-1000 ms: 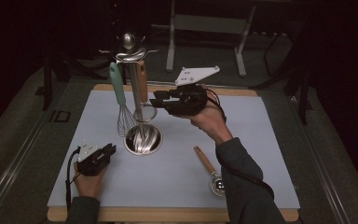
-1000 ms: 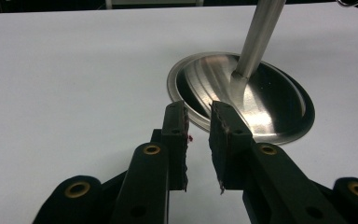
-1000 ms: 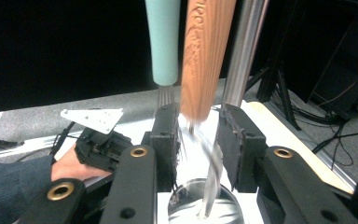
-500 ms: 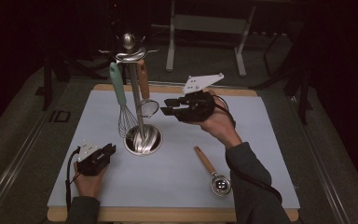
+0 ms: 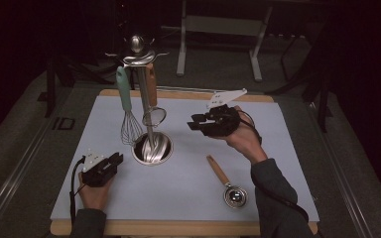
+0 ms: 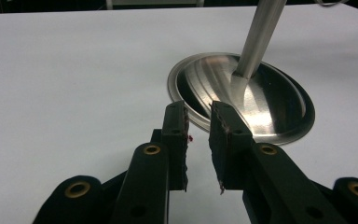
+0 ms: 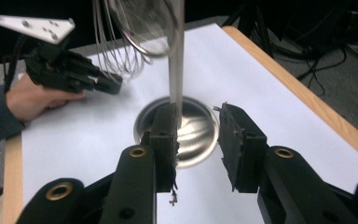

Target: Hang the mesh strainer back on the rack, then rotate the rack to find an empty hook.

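At the centre of the high view, on the white-covered counter [image 5: 287, 148], stands a steel utensil stand [image 5: 151, 148] with a round shiny base and an upright pole that ends in a knobbed hook crown near the top of the frame. A whisk [image 5: 127, 116] with a pale green handle hangs left of the pole, and a small wire strainer [image 5: 153, 117] with a brown wooden handle hangs just right of it.

Right of centre, the right gripper [image 5: 198, 122] is held above the counter, apart from the stand and pointing left towards the hanging strainer. In the right gripper view its jaws stand open with nothing between them, and the pole and base of the stand appear beyond them.

At the lower left of the high view, the left gripper [image 5: 115, 159] lies low on the counter in the person's hand, just beside the base of the stand. In the left gripper view its jaws are a narrow gap apart and hold nothing, their tips near the base's rim.

At the lower right of centre, a wooden-handled utensil [image 5: 226, 182] with a round metal head, possibly a scoop, lies flat on the counter, well apart from both grippers.
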Motion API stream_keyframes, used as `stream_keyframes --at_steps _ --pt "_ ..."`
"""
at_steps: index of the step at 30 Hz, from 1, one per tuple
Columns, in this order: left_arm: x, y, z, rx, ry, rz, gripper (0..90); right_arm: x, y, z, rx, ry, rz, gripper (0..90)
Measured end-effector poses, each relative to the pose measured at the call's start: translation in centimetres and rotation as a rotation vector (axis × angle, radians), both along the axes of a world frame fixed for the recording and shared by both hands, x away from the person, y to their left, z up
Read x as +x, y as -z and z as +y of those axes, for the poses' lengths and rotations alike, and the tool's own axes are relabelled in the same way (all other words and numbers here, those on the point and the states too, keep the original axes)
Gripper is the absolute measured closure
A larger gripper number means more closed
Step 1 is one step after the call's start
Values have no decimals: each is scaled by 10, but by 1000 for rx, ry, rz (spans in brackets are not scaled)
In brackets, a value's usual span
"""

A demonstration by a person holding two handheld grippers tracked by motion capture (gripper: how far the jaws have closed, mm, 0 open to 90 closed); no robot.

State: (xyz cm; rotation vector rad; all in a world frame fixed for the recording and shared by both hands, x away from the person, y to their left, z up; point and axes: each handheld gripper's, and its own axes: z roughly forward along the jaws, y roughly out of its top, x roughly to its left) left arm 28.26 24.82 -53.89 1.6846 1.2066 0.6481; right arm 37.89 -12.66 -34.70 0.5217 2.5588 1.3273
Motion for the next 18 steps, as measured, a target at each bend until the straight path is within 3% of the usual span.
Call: stream_keyframes --at_steps 18 --pt "-1 0 1 -22 -9 -7 770 -3 46 -36 -92 69 43 644"
